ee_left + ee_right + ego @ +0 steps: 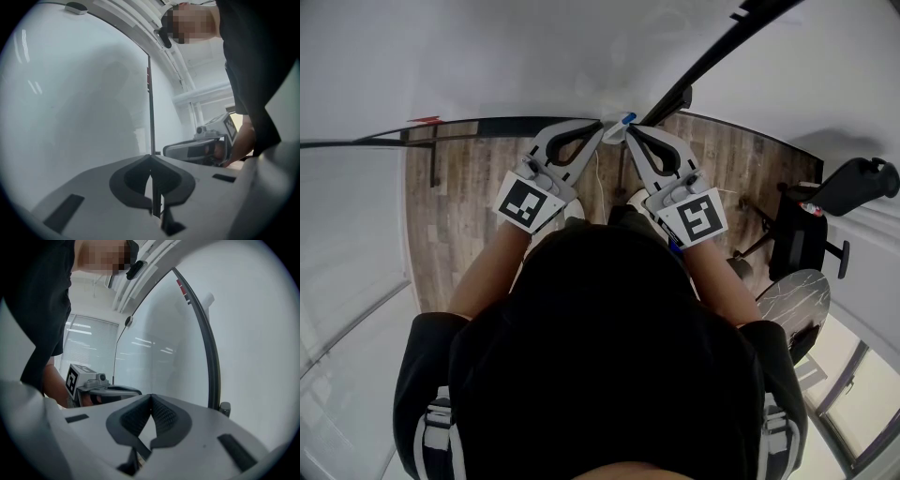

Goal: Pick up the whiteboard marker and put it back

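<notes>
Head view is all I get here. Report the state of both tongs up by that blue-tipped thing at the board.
Observer: The left tongs are shut, tips together, with nothing between them.
Operator: Now the other side.
Observer: The right tongs are shut too, and empty.
Operator: Say whether either gripper view shows the blue-tipped thing.
Observer: Neither does. Past its tips, the right gripper view shows just glossy whiteboard and a black frame.
</notes>
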